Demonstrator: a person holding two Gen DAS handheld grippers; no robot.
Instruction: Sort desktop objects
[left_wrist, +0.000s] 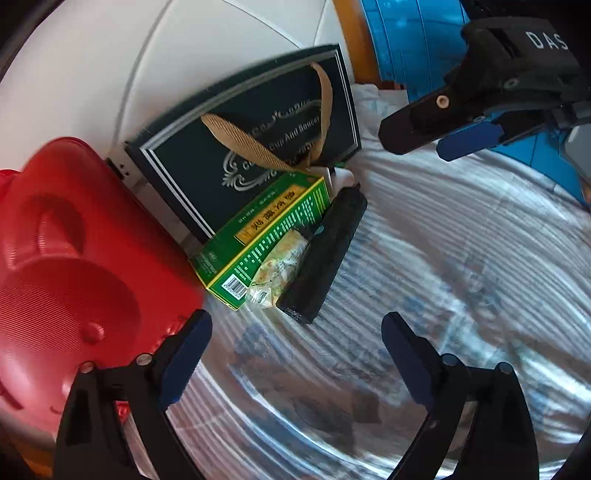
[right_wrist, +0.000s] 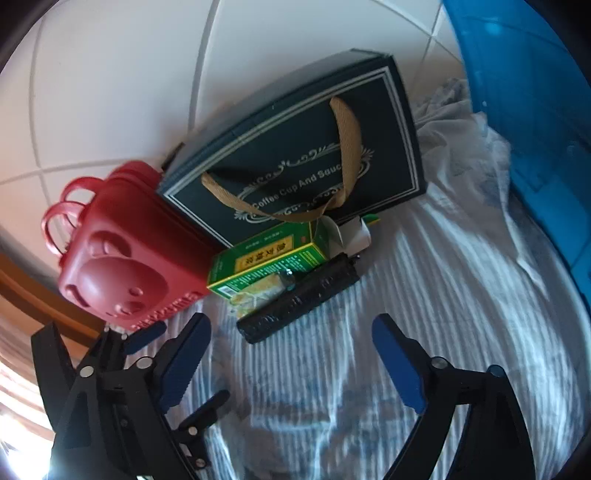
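My left gripper and right gripper both hang spread wide, nothing between the blue pads, angled down over a striped cloth that lies bare beneath and to the right of both. Ahead of my fingers the objects crowd together: a black cylinder nearest, a clear packet wedged between it and a green carton, touching both. Behind them leans a dark gift bag with tan ribbon handles. A red basket closes off the left, just beside my left gripper's left finger. A blue bin walls the far right. White tiles lie beyond.
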